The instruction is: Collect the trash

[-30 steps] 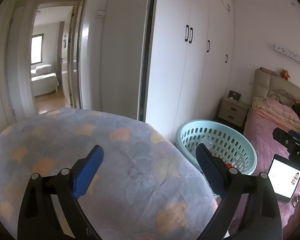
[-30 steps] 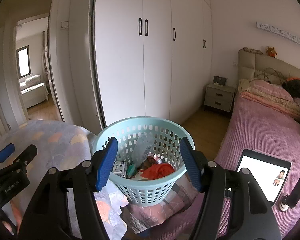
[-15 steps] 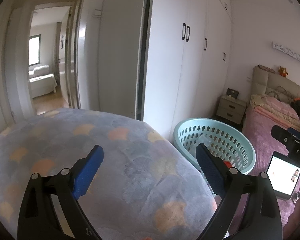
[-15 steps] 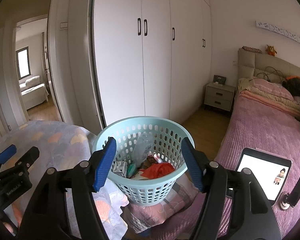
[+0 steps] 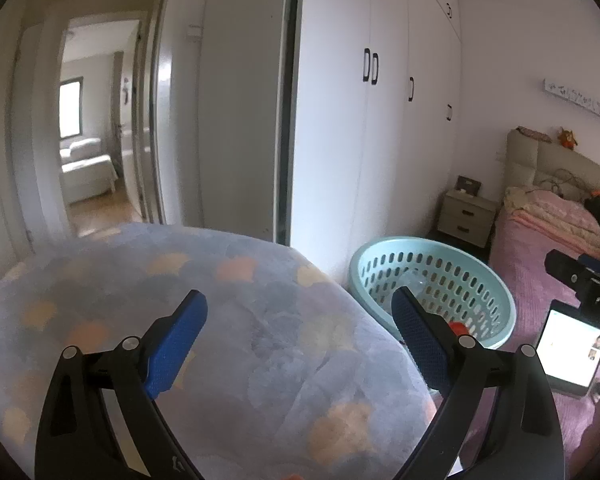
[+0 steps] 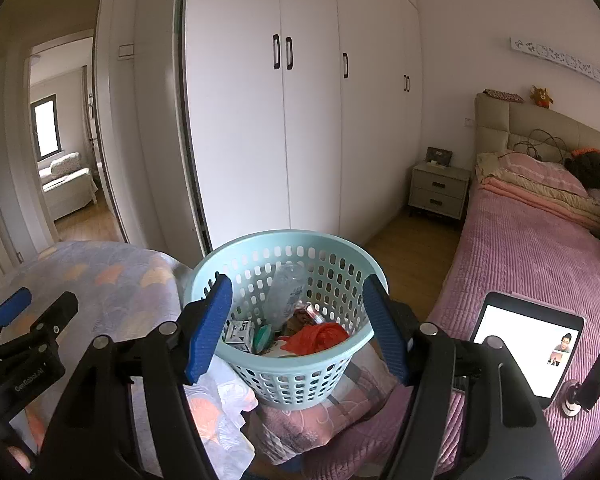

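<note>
The right gripper (image 6: pixel 298 326) is hovering nearest the lens in its own view, its 2 blue-padded jaws standing apart with nothing pressed between them. Just beyond the jaws, a pale teal basket (image 6: pixel 300 380) is sitting on a folded pink patterned cloth (image 6: pixel 300 428) at the corner of the bed (image 6: pixel 520 256). Trash is lying inside the basket: a crumpled orange-red piece (image 6: pixel 318 336), a small white carton (image 6: pixel 238 334), a green scrap (image 6: pixel 263 334) and a clear plastic bottle (image 6: pixel 285 294) leaning against the far wall of the basket. To the right, a tablet (image 6: pixel 528 350) with a lit white screen is lying on the pink bedspread.

The left gripper (image 5: pixel 300 340) is hanging over a grey blanket with orange patches (image 5: pixel 220 320), its 2 jaws also spread wide and gripping nothing. In that view the basket (image 5: pixel 432 276) is showing just past the blanket's right edge.

Farther back, white wardrobe doors (image 6: pixel 312 120) are lining the wall, a small bedside cabinet (image 6: pixel 438 192) is standing by the headboard, and an open doorway (image 6: pixel 64 152) is showing a pale sofa in another room.
</note>
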